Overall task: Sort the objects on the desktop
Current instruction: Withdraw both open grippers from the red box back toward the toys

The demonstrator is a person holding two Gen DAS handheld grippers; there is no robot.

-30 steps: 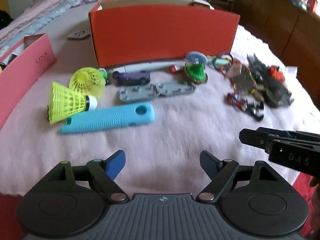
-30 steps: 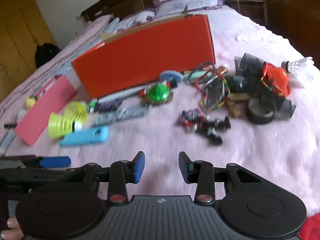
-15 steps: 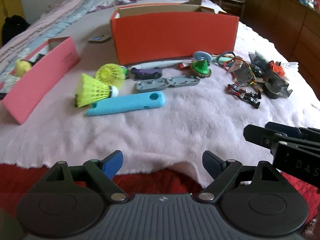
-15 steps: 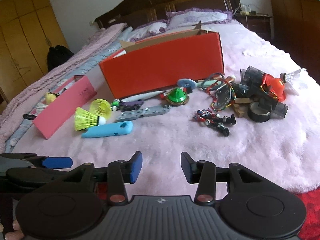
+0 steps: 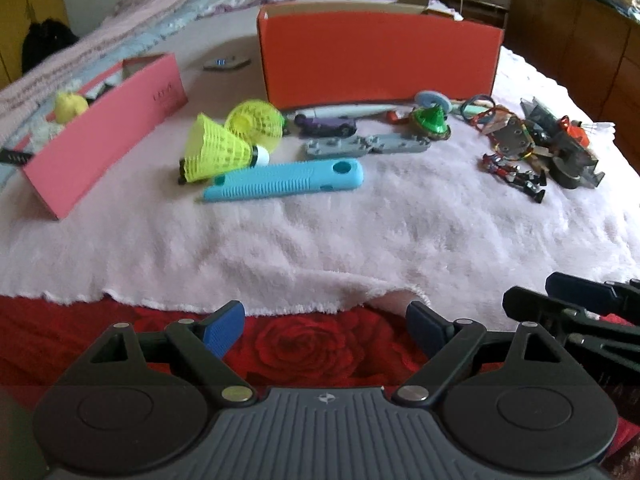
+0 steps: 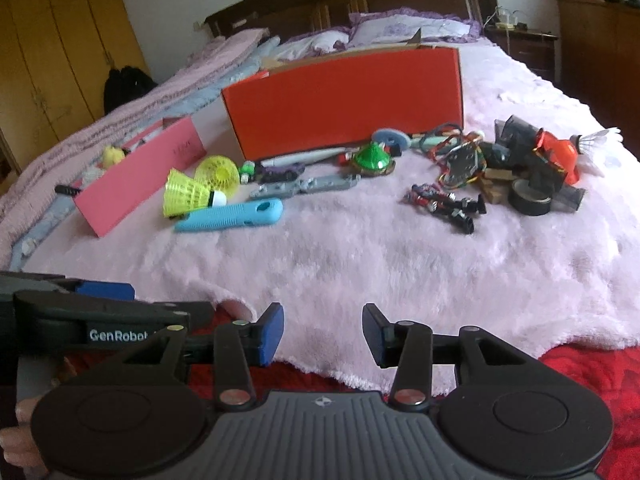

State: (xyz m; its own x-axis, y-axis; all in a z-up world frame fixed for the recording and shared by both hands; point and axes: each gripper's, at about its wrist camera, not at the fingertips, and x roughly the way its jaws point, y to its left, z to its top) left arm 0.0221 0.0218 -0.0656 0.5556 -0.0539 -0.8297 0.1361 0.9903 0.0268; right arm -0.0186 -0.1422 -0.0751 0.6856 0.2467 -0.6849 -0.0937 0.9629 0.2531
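The left tongs (image 5: 325, 322) hang wide apart and empty over the red rose-print cover at the near edge of the pink blanket (image 5: 320, 236). Ahead lie a blue ribbed handle (image 5: 285, 181) touching a yellow shuttlecock (image 5: 218, 149), with the orange box (image 5: 380, 60) behind and the pink box (image 5: 108, 128) left. The right tongs (image 5: 528, 296) enter at lower right.

Fluffy pink blanket (image 5: 360, 232) — ribbed plastic blue handle (image 5: 284, 181), matt cardboard orange box (image 5: 380, 64)
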